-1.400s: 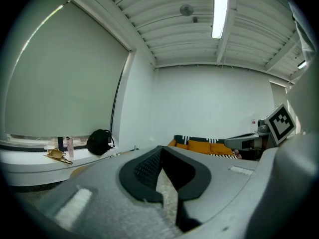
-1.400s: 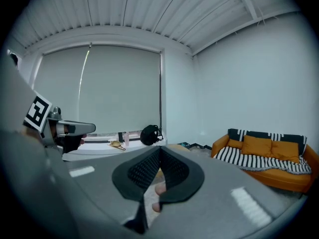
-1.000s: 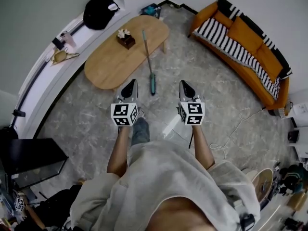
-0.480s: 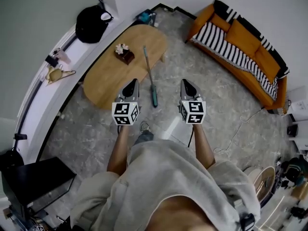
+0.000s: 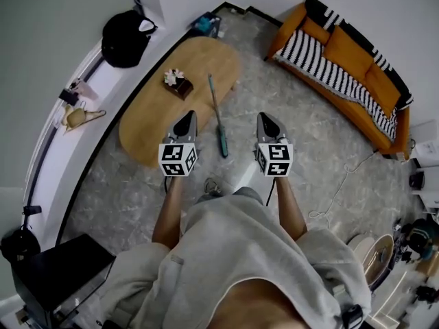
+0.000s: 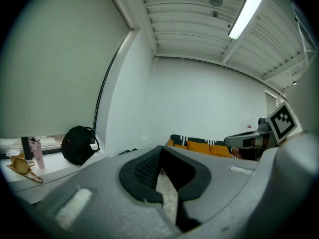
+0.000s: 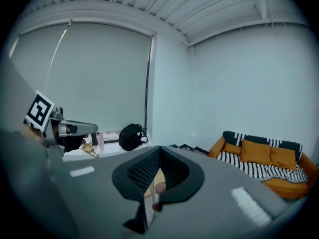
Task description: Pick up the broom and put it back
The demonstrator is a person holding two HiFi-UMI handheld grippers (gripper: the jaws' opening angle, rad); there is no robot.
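Observation:
The broom [image 5: 217, 112] has a thin teal handle and a teal head. It slants from the edge of the oval wooden table [image 5: 154, 112] down to the marble floor, its head nearest me. My left gripper [image 5: 186, 118] hangs left of the broom and over the table's near end, and my right gripper [image 5: 265, 119] hangs right of it. Both are shut, empty and clear of the broom. In the left gripper view the left gripper [image 6: 161, 149] has its jaws meeting at the tips. In the right gripper view the right gripper [image 7: 159, 149] is the same.
A small brown box [image 5: 178, 83] sits on the table. An orange sofa [image 5: 346, 67] with striped cushions lines the right wall. A black backpack [image 5: 123, 27] rests on the window ledge. A black cabinet [image 5: 58, 273] stands at lower left, and a white cable [image 5: 336, 187] trails across the floor.
The person has walked forward, so the table and broom sit lower and nearer in the head view. Both grippers stay shut, side by side in front.

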